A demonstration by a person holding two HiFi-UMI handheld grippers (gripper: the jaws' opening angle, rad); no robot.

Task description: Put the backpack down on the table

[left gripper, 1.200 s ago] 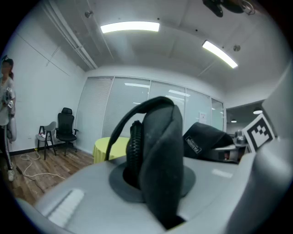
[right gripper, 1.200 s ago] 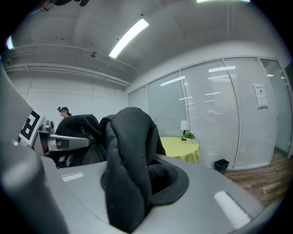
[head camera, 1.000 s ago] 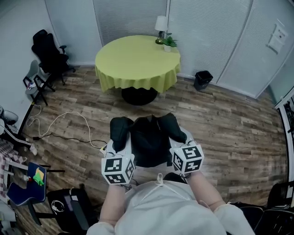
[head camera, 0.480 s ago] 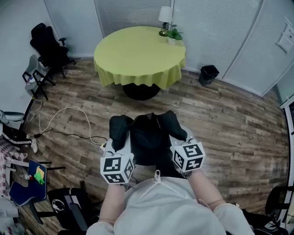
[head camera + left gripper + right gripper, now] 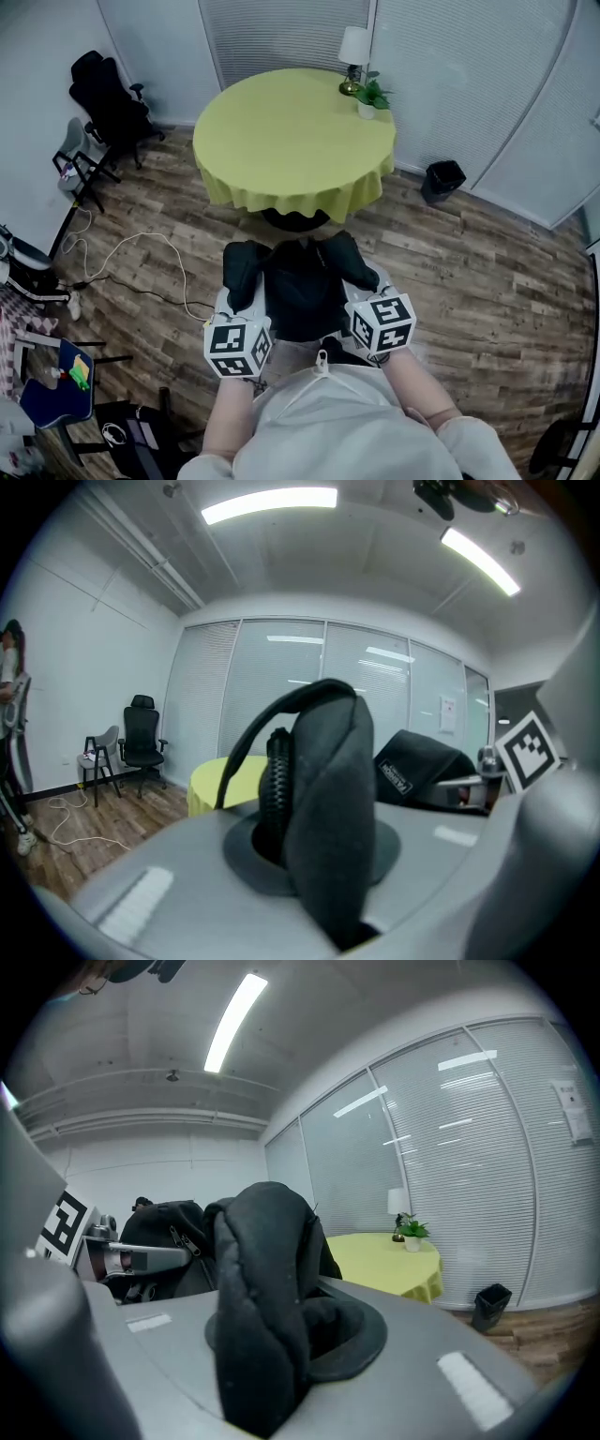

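My left hand-held gripper and right hand-held gripper each clench a strap of the soft black fabric backpack, hung between them above the wooden floor. I'd hold it level, releasing only on the round yellow-clothed table at 12 o'clock.

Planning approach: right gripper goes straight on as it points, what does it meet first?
The right gripper, shut on the backpack, likely meets the yellow table first, at its near edge; depth unclear.
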